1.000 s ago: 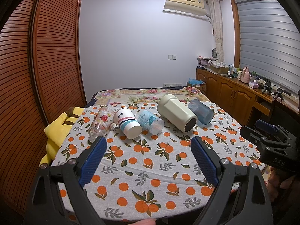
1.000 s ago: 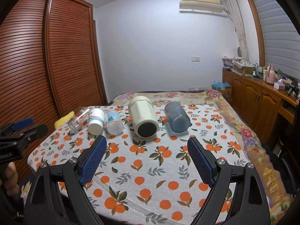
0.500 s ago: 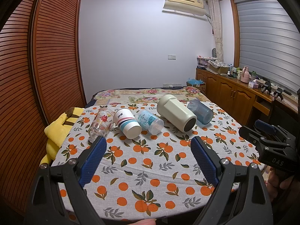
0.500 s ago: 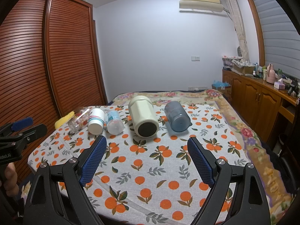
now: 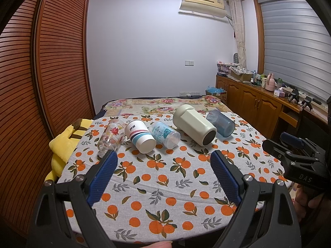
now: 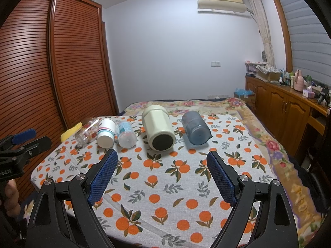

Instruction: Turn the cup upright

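Several cups lie on their sides in a row on the orange-print tablecloth [image 5: 157, 177]: a clear glass with red print [image 5: 109, 136], a white cup with pink and blue stripes [image 5: 140, 135], a clear cup with blue print [image 5: 165, 134], a large cream tumbler [image 5: 193, 127] and a blue translucent cup [image 5: 220, 122]. The same row shows in the right wrist view, with the cream tumbler [image 6: 158, 130] and the blue cup [image 6: 195, 127] nearest. My left gripper [image 5: 163, 167] is open and empty, short of the row. My right gripper [image 6: 162, 165] is open and empty, just before the tumbler.
A yellow plush toy [image 5: 66, 142] lies at the table's left edge. A slatted wooden wardrobe [image 5: 41, 78] stands at the left. Wooden cabinets [image 5: 260, 105] with clutter run along the right wall. A floral bedspread [image 6: 269, 144] lies beyond and right of the cloth.
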Demonstrator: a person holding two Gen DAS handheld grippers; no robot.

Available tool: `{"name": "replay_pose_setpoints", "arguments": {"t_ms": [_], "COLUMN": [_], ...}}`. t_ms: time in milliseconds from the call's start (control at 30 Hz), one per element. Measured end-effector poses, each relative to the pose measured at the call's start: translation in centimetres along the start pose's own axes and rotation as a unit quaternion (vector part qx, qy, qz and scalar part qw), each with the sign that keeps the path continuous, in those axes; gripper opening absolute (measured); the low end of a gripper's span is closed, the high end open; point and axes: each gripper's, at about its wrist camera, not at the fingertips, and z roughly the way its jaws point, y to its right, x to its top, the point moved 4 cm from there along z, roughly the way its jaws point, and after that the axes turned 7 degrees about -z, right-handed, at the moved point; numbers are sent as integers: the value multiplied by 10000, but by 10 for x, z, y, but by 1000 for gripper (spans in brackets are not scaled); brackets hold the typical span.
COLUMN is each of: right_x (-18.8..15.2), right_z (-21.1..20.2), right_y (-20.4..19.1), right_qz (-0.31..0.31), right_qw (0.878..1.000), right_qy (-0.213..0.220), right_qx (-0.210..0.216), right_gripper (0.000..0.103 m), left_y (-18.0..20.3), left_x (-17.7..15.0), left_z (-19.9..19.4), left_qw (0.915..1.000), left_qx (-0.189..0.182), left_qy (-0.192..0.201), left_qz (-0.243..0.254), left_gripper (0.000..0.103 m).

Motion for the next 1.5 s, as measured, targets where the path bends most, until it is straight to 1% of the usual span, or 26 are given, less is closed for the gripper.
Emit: {"name": "replay_pose_setpoints", "arguments": {"t_ms": [867, 1000, 1100, 1267, 1500], "right_x": [-1, -2, -9, -10, 0], "right_z": [0, 2, 6, 26, 58], "right_y": [1, 0, -3, 0, 10], "right_qz": [11, 10, -7, -57, -84], "right_qw": [10000, 10000, 9999, 9995, 9989], "right_qy": [-29, -56, -92, -271, -389], "right_qx": [17, 30, 45, 125, 264], "right_gripper": [90, 90, 90, 90, 89], "left_y": [5, 7, 6, 5, 8], "left_x": [1, -1, -1, 1, 10], "left_z": [-5, -2, 7, 32, 74], "left_qw": [10000, 9998, 9995, 9983, 9956], "left_qx": [-12, -17, -46, -143, -148], "left_qy": [-22, -176, -303, -562, -924], "left_qz": [8, 1, 13, 41, 108], "left_gripper": [92, 92, 92, 92, 92]}}
